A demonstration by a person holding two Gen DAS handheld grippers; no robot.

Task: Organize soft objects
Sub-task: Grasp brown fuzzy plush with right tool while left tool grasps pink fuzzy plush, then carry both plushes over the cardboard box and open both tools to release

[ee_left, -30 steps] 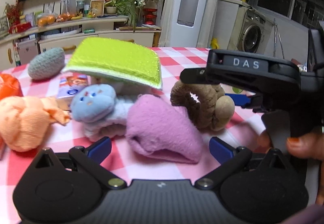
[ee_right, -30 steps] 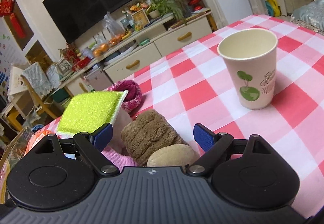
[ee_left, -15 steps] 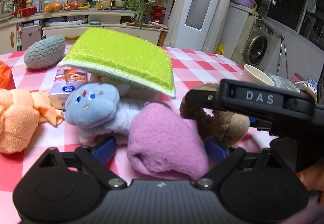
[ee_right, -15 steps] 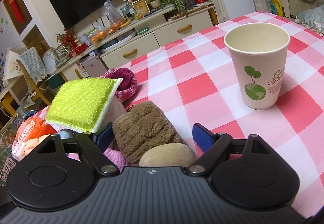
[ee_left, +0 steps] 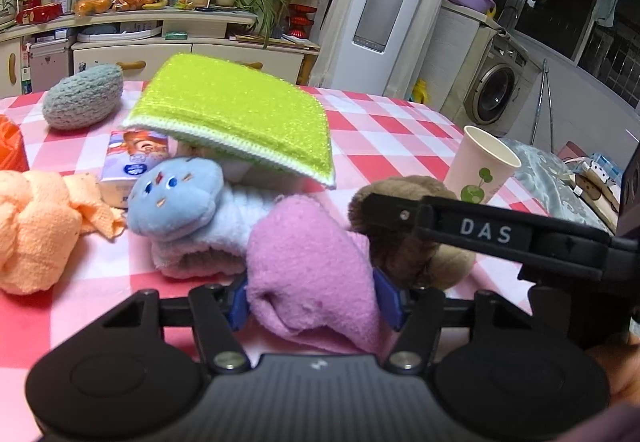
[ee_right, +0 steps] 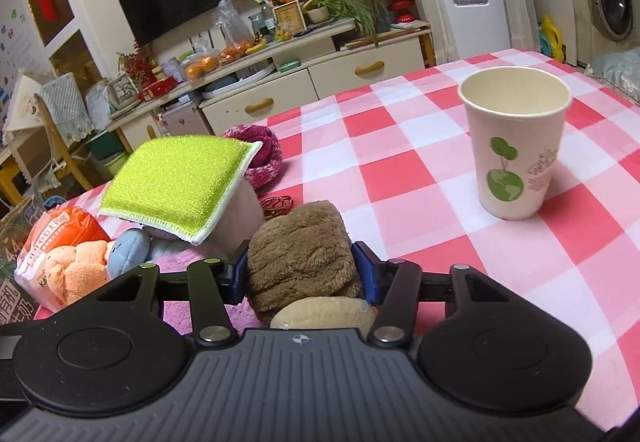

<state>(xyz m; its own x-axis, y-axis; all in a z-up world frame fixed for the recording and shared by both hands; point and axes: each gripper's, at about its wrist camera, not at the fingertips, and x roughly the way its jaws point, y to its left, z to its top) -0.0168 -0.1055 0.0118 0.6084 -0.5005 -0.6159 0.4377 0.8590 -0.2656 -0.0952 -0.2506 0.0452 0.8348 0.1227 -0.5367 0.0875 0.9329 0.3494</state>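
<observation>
**Both grippers clamped on soft items at the near edge of the pile**

The left gripper (ee_left: 310, 296) has its blue pads pressed into either side of the pink fleece piece (ee_left: 312, 262), which bulges out between them and lies on the checked tablecloth (ee_left: 400, 138). The right gripper (ee_right: 301, 272) is likewise closed on the brown fuzzy toy (ee_right: 300, 254), its pads sunk into the pile on both sides; a tan rounded part of the same toy sits just below, against the gripper body.

In the left wrist view the two held items touch each other, brown to the right of pink. Just behind the pink piece lies a pale blue plush (ee_left: 176, 198) on a whitish fleece roll, and above them a lime green sponge pad (ee_left: 236, 110) rests tilted, propped on things beneath it (what holds it up is partly hidden). A small tissue packet (ee_left: 132, 158) sits beside the blue plush, an orange knotted cloth (ee_left: 36, 226) lies further left, and a grey knitted pouch (ee_left: 82, 96) stands well apart at the back.

In the right wrist view a paper cup (ee_right: 516, 142) stands upright, well clear of the pile, and a magenta knitted item (ee_right: 264, 150) peeks out behind the sponge pad.
</observation>
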